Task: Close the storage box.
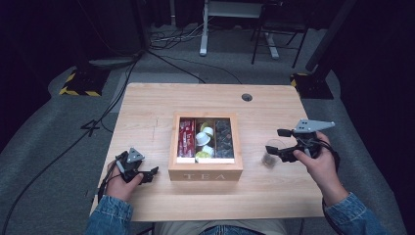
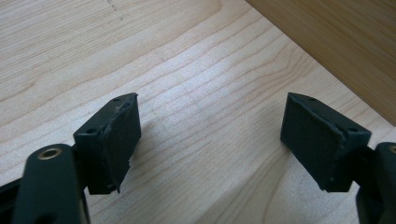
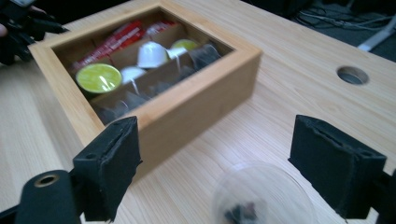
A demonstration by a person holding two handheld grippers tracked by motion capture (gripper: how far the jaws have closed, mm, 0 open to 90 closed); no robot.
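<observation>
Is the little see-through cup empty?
No. The clear cup stands upright on the table between the right gripper's open fingers, with something small and dark in its bottom.

You are looking down on a pale wooden counter (image 1: 147, 105) with a round cable hole (image 1: 247, 97) near its far edge. It stands on grey carpet (image 1: 39, 142). Black cables (image 1: 73, 147) snake across that floor on your left, running up toward a dark stand whose base (image 1: 80, 81) is edged with yellow-and-black tape; a second taped base (image 1: 309, 83) sits on the far right. Beyond the counter you can make out a white desk leg (image 1: 204, 34) and the thin black legs of a chair (image 1: 276, 41). The rest of the room behind falls into darkness, with light mainly on the counter.
</observation>
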